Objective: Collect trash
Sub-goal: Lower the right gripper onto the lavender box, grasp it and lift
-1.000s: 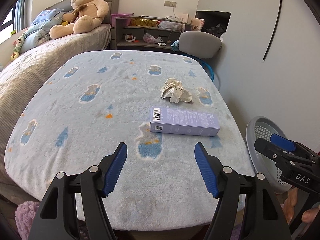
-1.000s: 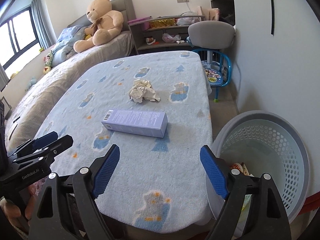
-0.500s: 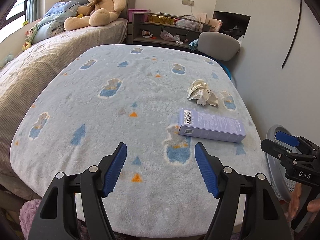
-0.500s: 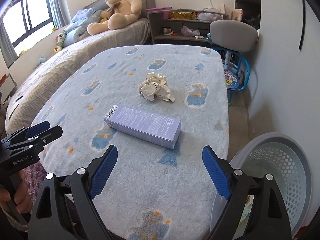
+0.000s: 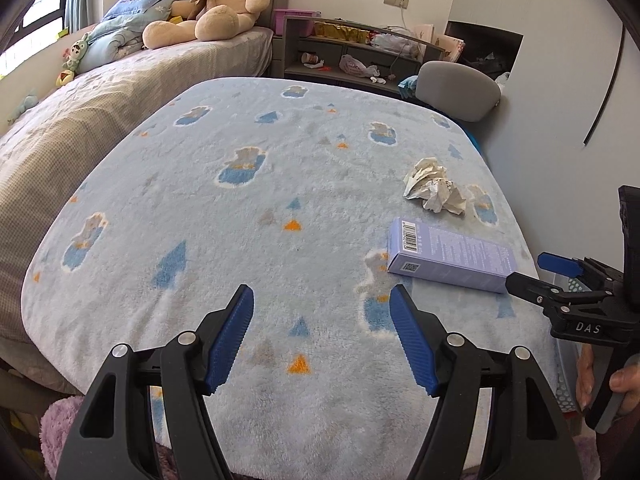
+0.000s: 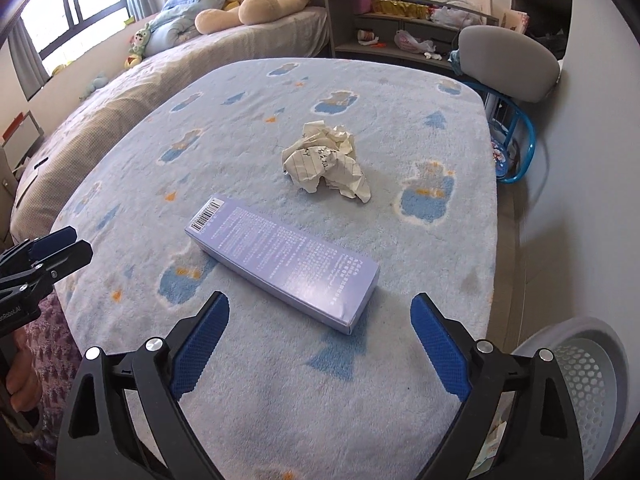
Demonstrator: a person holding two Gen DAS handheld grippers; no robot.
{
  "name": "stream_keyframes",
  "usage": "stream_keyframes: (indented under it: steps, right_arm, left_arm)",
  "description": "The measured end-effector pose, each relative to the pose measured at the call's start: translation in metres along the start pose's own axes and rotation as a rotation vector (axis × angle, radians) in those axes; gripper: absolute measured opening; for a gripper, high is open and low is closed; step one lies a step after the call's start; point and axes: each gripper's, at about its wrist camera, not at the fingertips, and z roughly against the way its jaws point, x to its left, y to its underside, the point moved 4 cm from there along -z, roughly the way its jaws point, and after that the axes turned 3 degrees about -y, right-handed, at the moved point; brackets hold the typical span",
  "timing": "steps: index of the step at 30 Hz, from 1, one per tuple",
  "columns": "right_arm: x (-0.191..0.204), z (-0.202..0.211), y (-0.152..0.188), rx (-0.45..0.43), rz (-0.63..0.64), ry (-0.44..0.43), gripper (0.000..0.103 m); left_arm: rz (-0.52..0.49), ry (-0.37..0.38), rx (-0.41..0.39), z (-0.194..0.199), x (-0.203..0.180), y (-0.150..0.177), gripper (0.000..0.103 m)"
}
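Observation:
A long lilac carton (image 6: 286, 258) (image 5: 450, 258) lies flat on the blue fleece-covered table (image 6: 248, 120). Beyond it sits a ball of crumpled lined paper (image 6: 326, 160) (image 5: 434, 190). My right gripper (image 6: 320, 304) hovers just short of the carton's near end, its jaws opening, with nothing between the blue pads. It also shows from the side in the left wrist view as the right gripper (image 5: 536, 272), held by a hand. My left gripper (image 5: 322, 296) is open over bare fleece, left of the carton, holding nothing.
A grey perforated trash basket (image 6: 592, 364) stands on the floor at the table's near right corner. A grey chair (image 6: 508, 62) and blue stool (image 6: 516, 140) stand at the far right. A bed (image 5: 60, 120) with a teddy bear (image 5: 216, 4) runs along the left.
Both grippers have shifted leftward and lower over the table. The right one has come closer to the carton, its jaws spreading wider. The basket has slid toward the right edge.

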Motion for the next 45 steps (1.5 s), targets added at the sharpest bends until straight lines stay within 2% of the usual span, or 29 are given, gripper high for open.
stream_keyframes:
  steps: [9, 14, 24, 34, 39, 45]
  right_arm:
    - [0.005, -0.033, -0.021, 0.057, 0.076, -0.067, 0.092]
    - [0.003, -0.042, -0.024, 0.090, 0.079, -0.121, 0.094]
    - [0.022, -0.037, -0.004, 0.132, 0.093, -0.184, 0.094]
    - [0.060, -0.023, 0.013, 0.123, 0.104, -0.241, 0.094]
    - [0.066, -0.020, 0.016, 0.097, 0.092, -0.225, 0.094]
    - [0.052, -0.010, 0.007, 0.060, 0.079, -0.176, 0.094]
  left_arm:
    - [0.018, -0.016, 0.001, -0.005, 0.010, -0.006, 0.068]
    - [0.032, -0.029, -0.001, -0.005, 0.018, -0.008, 0.068]
    - [0.051, -0.030, -0.005, -0.005, 0.025, -0.009, 0.068]
    - [0.073, -0.031, -0.018, 0.002, 0.039, -0.007, 0.068]
    - [0.081, -0.028, -0.017, 0.005, 0.043, -0.005, 0.068]
    - [0.080, -0.019, -0.028, 0.009, 0.044, -0.005, 0.068]
